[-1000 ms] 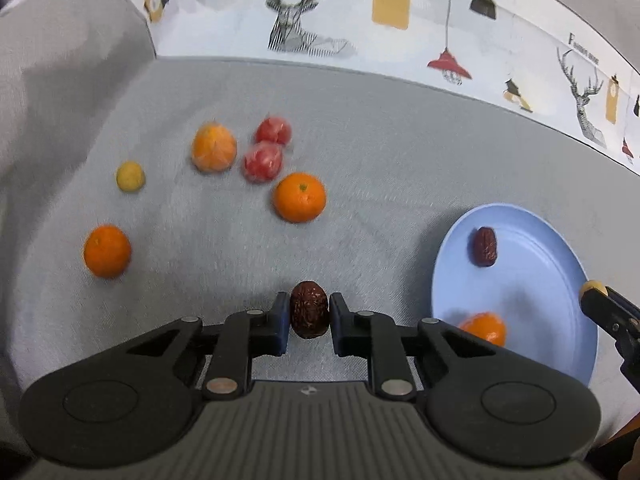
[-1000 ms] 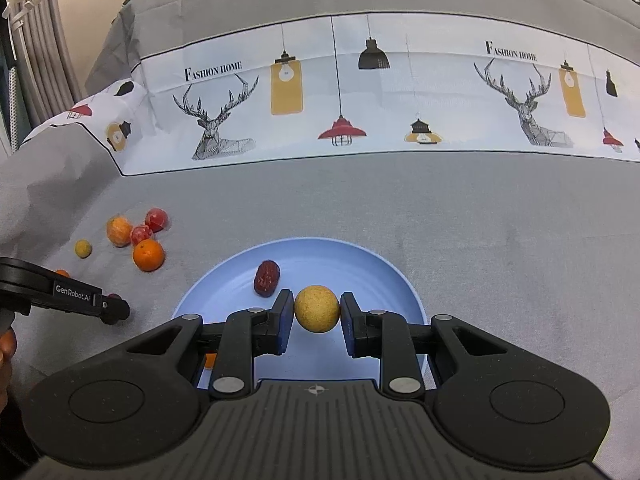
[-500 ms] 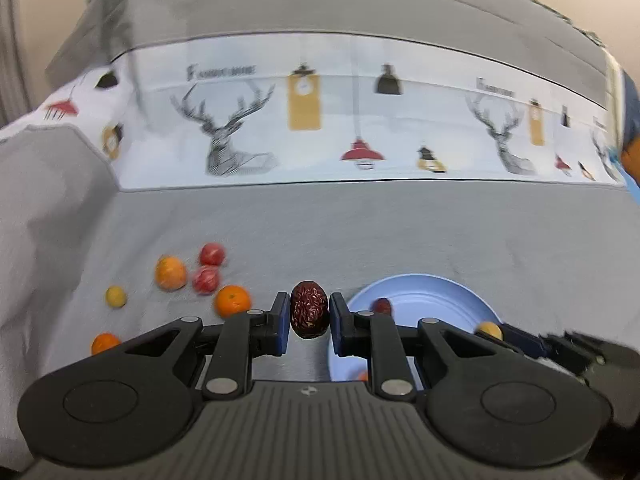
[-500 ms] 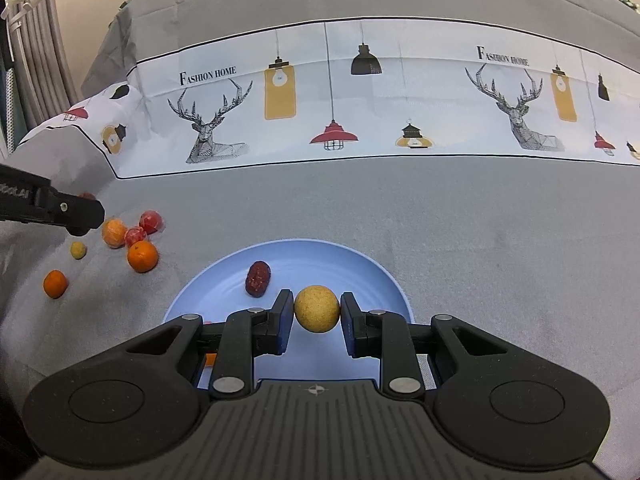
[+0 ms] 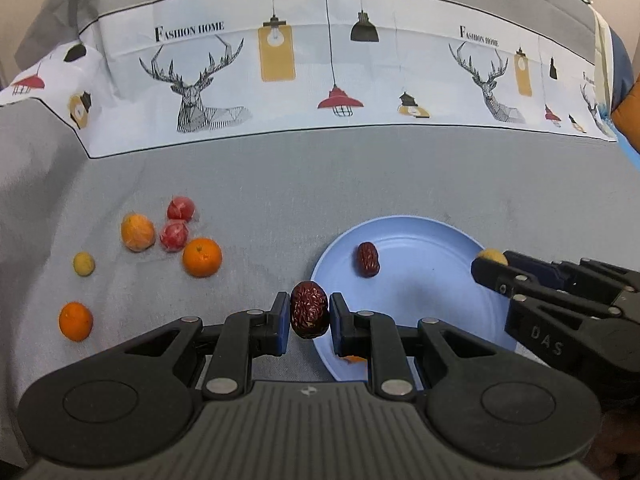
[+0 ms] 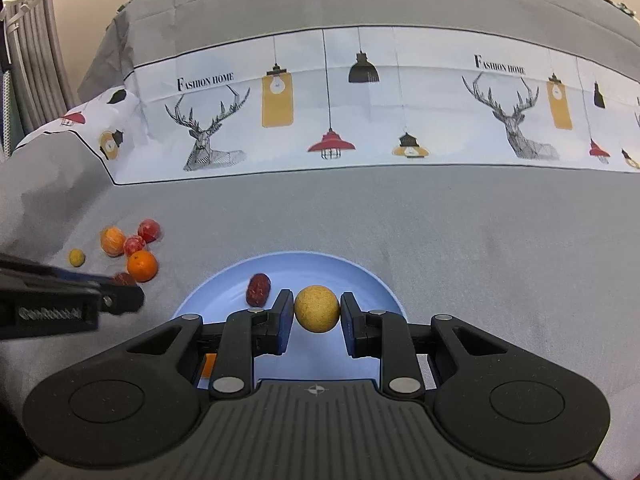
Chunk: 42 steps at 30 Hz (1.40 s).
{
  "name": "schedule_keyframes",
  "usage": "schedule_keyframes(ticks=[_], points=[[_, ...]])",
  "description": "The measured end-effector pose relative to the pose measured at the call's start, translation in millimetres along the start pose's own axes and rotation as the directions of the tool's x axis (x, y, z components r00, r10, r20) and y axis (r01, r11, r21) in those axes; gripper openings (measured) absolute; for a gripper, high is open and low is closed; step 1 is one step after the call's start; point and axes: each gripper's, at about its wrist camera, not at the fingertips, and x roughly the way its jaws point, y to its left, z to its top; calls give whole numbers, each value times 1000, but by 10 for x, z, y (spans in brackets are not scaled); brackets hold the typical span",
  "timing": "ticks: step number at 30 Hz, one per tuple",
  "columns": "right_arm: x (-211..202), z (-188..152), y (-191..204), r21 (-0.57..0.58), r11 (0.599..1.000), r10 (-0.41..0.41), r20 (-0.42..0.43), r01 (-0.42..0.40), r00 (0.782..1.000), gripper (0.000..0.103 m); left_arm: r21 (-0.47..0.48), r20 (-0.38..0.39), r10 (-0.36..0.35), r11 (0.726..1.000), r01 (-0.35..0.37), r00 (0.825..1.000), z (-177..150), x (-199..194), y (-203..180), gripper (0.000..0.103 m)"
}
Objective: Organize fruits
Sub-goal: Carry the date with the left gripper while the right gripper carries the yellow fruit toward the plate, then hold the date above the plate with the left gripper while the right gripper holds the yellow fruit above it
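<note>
On the grey cloth of the desk, the loose fruit lies at the left: two oranges, a wrapped orange fruit, two wrapped red fruits and a small yellow fruit. The left hand-held gripper grasps a wrinkled red date at the left rim of the blue plate. The plate contains a second date and an orange piece, mostly hidden. The right hand-held gripper grasps a yellow ball-shaped fruit above the plate.
</note>
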Motion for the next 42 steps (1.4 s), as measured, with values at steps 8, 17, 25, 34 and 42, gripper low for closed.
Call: schedule_keyframes(ticks=[8,17,25,34,42], points=[[-51,37,-14,5,1000,-10,3,10,1000,27,6,-17,-4,1000,4,1000,-14,68,-25,22],[-29,36,-45,5,1000,-21,-9,21,1000,27,9,-32,-8,1000,8,999,-23,135,-56,22],[-20,32,-41,-1,1000,-21,-8,21,1000,27,4,-30,-9,1000,9,1000,-23,139,-68,22],[-20,26,-44,-4,1000,-26,-7,26,1000,27,-16,-22,-10,1000,10,1000,-12,133,-43,22],[-25,18,-49,-4,1000,-31,-8,31,999,27,-128,-22,-38,991,35,999,45,137,126,22]])
